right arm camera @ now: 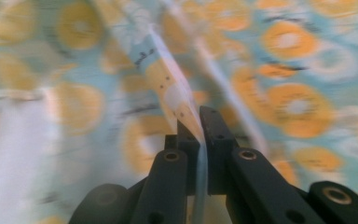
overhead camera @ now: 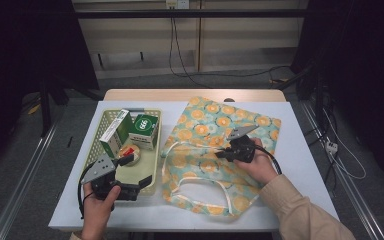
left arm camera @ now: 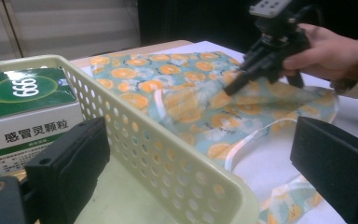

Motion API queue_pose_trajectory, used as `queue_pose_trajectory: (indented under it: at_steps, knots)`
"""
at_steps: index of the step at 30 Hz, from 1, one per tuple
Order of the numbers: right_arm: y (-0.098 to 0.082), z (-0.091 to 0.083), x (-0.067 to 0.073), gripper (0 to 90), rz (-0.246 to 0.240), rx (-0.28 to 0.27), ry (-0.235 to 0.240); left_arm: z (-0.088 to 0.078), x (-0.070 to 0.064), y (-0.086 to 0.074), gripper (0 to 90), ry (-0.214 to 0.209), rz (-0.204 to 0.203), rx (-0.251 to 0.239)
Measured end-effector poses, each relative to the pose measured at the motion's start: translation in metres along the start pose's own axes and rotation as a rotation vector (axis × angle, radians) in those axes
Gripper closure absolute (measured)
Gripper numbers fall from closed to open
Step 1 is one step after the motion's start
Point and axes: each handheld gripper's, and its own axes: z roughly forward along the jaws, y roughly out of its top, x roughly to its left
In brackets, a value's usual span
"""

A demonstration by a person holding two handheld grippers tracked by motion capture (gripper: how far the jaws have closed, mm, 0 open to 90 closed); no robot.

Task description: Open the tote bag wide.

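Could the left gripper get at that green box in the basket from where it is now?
Probably yes. The left gripper sits at the basket's near corner, fingers wide apart and empty, with the green box just ahead. The basket is open-topped; only its low wall and a small red item lie nearby.

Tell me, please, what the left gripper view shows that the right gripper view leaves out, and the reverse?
The left gripper view alone gives the pale green perforated basket, the green-and-white medicine box inside it, and the left gripper with jaws wide apart, one over the basket's inside and one outside its wall. It also catches the right hand.

The right gripper view alone gives the close-up of the right gripper, jaws pinched on a fold of fabric.

Both share the orange-print cloth bag and the right gripper nipping it.
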Motion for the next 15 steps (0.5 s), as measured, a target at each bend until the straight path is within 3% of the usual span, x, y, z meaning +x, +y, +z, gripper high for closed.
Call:
queue_pose_trajectory:
  at_steps: [2, 5, 8, 12, 15]
  knots:
    - [-0.002, 0.004, -0.011, 88.3, 0.039, -0.024, -0.022, 0.000, 0.000, 0.000, 4.3, -0.001, 0.000, 0.001]
    - [-0.008, 0.014, -0.024, 88.6, 0.054, -0.012, -0.070, 0.000, 0.002, -0.002, 4.3, 0.001, -0.001, 0.004]
    - [-0.013, 0.022, -0.028, 85.4, 0.095, -0.013, -0.048, -0.001, 0.004, -0.002, 4.3, 0.003, -0.005, 0.003]
    - [-0.014, 0.027, -0.020, 63.4, 0.074, -0.007, -0.008, 0.000, 0.004, -0.003, 4.3, 0.006, -0.010, 0.005]
    - [-0.014, 0.028, -0.012, 48.0, 0.070, -0.001, 0.048, 0.000, 0.003, -0.003, 4.3, 0.005, -0.007, 0.006]
